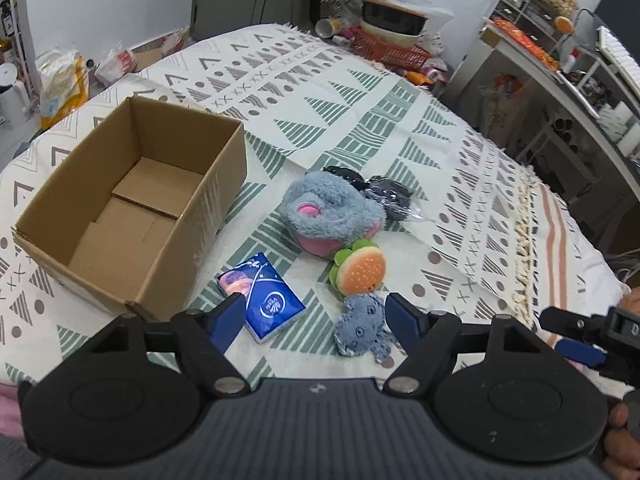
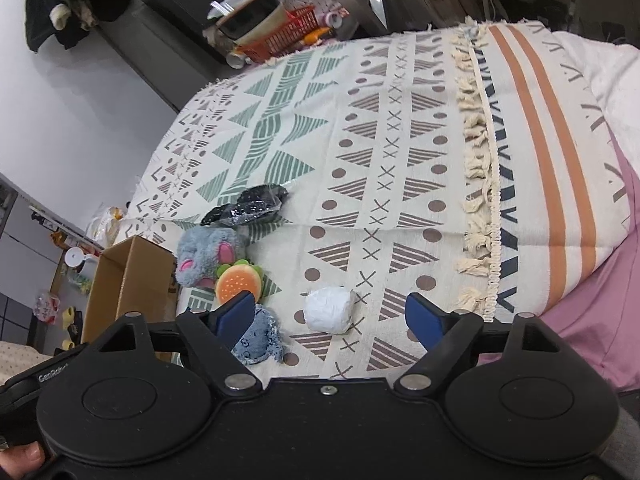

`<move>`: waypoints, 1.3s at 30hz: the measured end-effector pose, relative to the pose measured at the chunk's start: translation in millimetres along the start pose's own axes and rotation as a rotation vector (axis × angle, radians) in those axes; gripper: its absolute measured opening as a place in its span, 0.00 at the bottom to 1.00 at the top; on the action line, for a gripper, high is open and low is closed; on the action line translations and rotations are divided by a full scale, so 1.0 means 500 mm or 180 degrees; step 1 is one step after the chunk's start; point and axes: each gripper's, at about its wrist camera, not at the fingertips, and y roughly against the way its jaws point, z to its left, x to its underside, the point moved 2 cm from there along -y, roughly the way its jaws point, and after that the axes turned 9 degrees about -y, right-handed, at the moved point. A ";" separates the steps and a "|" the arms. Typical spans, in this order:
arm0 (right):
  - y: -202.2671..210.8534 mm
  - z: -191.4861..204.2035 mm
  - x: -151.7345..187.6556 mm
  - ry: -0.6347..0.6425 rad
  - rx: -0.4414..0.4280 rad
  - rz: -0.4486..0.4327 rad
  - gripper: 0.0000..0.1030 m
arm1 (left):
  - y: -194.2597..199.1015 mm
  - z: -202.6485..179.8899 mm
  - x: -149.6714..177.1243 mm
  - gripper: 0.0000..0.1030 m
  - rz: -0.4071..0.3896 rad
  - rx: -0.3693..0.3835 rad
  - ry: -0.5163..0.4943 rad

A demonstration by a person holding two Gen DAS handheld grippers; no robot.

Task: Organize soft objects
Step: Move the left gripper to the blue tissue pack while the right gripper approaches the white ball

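Two tools low over the bed, left tool (image 1: 316, 320) spread apart, right tool (image 2: 332, 316) likewise, both empty

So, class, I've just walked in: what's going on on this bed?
A person holds a two-finger gripper in each hand above a patterned blanket. Both the left gripper and right gripper are open and hold nothing. The cardboard box is empty. Beside it lie a grey plush, burger toy, tissue pack, small blue plush and a white bundle.
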 end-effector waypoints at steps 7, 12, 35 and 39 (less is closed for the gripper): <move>-0.048 0.026 -0.003 0.0047 0.0129 0.0016 0.79 | -0.059 0.014 -0.020 0.74 0.0090 -0.0136 0.0127; -0.087 0.034 0.000 0.0012 0.0227 0.0125 0.80 | -0.097 0.025 -0.007 0.74 0.0134 -0.0212 0.0254; -0.206 0.040 0.004 -0.0176 0.0533 0.0381 0.80 | -0.212 0.051 0.050 0.74 0.0302 -0.0620 0.0654; -0.219 0.035 0.003 -0.0250 0.0538 0.0429 0.80 | -0.205 0.056 0.056 0.74 0.0207 -0.0670 0.0817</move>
